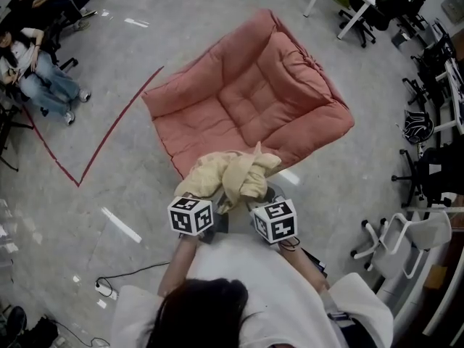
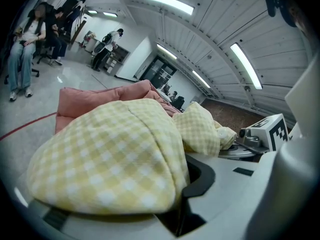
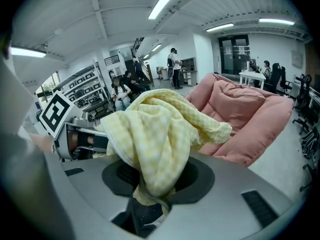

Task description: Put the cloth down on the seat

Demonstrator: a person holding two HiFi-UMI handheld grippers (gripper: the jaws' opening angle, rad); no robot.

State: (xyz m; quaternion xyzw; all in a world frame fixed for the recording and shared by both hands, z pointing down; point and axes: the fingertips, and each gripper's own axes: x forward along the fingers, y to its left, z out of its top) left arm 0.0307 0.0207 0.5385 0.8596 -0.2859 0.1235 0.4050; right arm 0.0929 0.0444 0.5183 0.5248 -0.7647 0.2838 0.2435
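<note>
Pinching a bunched-up yellow checked cloth [image 3: 160, 129] low between the jaws, pink padded seat [image 3: 245, 116] just behind it, white table [image 3: 252, 75] and people [image 3: 175, 66] further back.

Both arms reach out from the body toward 12 o'clock in the head view, the left forearm [image 1: 177, 264] and right forearm [image 1: 302, 261] running nearly parallel. The two grippers sit level and close together, the left marker cube [image 1: 191, 216] at 9 o'clock of the right marker cube [image 1: 275, 220], each tilted downward. The left gripper [image 2: 181, 204] has its jaws clamped on the cloth [image 1: 230, 174], which drapes over its left jaw. The right gripper [image 3: 145, 204] pinches a bunched fold of the same cloth between its narrowly parted jaws
</note>
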